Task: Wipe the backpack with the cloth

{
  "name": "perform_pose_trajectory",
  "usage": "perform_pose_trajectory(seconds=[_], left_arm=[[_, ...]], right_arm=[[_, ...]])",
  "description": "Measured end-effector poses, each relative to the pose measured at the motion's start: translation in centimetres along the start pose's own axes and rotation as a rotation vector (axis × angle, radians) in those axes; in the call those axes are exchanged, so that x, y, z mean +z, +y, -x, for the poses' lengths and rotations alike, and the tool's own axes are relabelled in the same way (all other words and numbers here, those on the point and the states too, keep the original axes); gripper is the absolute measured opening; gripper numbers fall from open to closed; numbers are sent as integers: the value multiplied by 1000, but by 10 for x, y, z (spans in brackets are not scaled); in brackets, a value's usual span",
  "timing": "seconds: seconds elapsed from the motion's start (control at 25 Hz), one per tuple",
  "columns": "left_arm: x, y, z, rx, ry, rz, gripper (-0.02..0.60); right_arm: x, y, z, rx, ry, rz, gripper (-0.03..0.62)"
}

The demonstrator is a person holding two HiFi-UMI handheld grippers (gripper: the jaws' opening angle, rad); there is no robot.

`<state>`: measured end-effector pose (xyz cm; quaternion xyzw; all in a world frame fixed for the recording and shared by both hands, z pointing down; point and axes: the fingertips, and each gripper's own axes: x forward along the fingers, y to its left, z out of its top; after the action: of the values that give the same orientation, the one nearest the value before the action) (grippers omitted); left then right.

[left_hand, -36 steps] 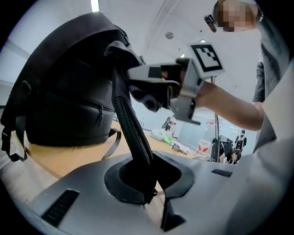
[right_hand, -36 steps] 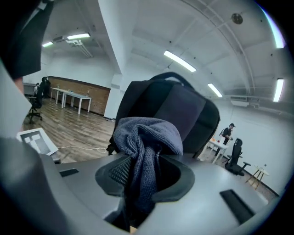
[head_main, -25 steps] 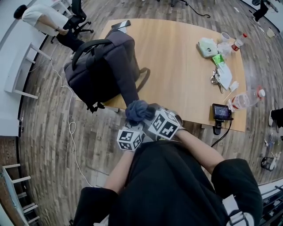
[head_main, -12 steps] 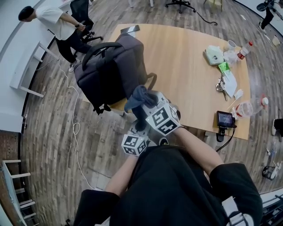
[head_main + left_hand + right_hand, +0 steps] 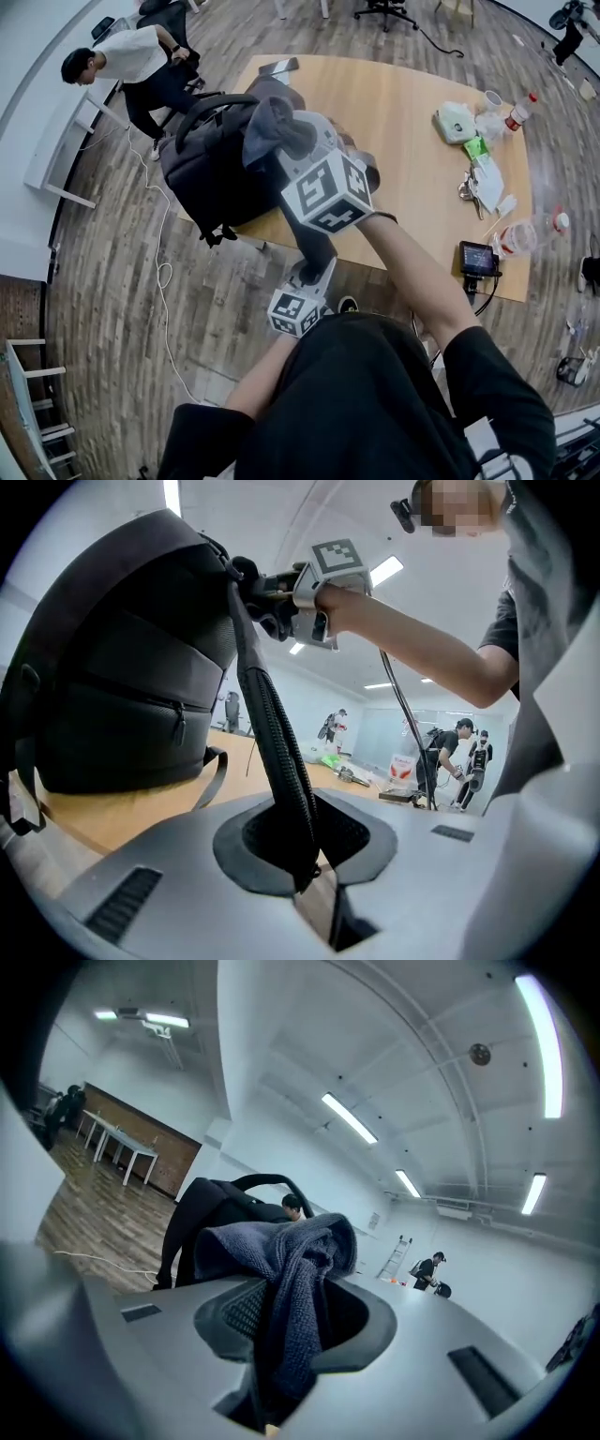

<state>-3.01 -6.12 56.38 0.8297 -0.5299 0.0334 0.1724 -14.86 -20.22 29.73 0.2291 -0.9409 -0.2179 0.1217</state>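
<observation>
Cloth (image 5: pixel 275 127) in right claw (image 5: pixel 281 1335), backpack strap (image 5: pixel 272 733) (taut) in left claw (image 5: pixel 314 864)

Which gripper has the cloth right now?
The right gripper, held high beside the backpack, has its jaws shut on the blue-grey cloth; the left gripper, lower down, grips a padded strap instead.
</observation>
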Motion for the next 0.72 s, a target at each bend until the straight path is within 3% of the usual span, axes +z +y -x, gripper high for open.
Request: perform_pose_trajectory(seconds=[0.16,0.32,0.6,0.72], left_arm=[[-1,8,0,19,-8,62,60],[2,25,1,64,-22,155,60],[-4,41,3,133,14,188,60],[-9,44,7,146,43,139,60]], right_arm=[[-37,41,10,65,66,60,115],[-97,115,24,253,200,69,115],[-166,196,75,488,373,-114,115],[-176,211,92,516,403,-213,114]])
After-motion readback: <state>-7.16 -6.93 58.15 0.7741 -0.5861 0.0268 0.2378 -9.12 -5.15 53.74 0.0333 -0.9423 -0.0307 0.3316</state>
